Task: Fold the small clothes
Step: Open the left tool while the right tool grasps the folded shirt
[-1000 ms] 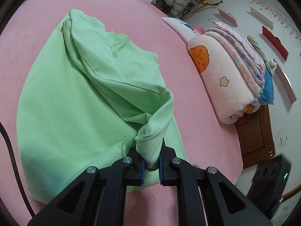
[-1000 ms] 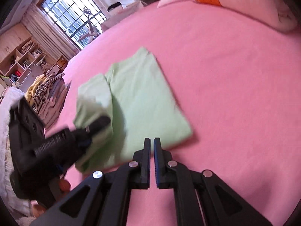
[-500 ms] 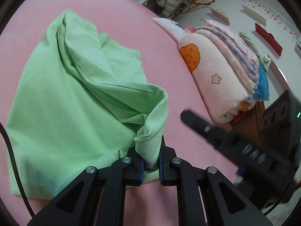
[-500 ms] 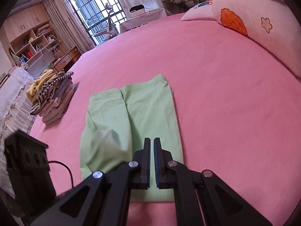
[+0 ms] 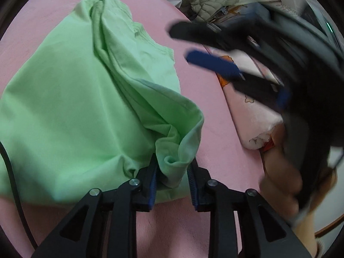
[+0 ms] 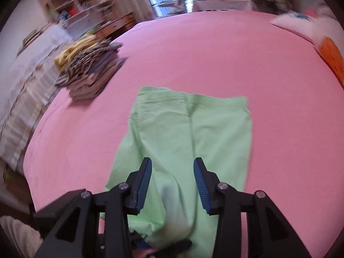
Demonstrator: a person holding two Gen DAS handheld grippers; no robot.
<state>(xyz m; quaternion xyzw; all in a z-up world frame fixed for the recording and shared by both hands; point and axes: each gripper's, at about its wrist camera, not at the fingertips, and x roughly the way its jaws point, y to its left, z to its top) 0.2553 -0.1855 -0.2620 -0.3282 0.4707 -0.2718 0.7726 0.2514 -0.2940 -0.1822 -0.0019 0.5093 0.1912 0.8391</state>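
A light green shirt [image 5: 75, 107] lies partly folded on the pink bed [image 5: 215, 133]. One bunched corner of it stands up between the fingers of my left gripper [image 5: 172, 172]. Those jaws are opening, and the cloth sits loosely in the gap. My right gripper [image 6: 172, 172] hovers over the near end of the shirt [image 6: 182, 129]. Its jaws are opening too, with nothing between the blue pads. In the left wrist view the right gripper [image 5: 180, 43] is a blurred shape at the upper right, above the shirt's far edge, with a hand [image 5: 279, 182] behind it.
A stack of folded striped and yellow clothes [image 6: 90, 64] sits on the bed's far left. A rolled pink quilt with cartoon prints [image 5: 253, 116] lies along the right side. Shelves [image 6: 86, 10] and a window stand beyond the bed. A black cable [image 5: 13, 182] runs along the left.
My left jaws have parted around the shirt corner they were clamping. My right gripper has rolled and swung over the shirt, and its jaws have gone from shut to open.
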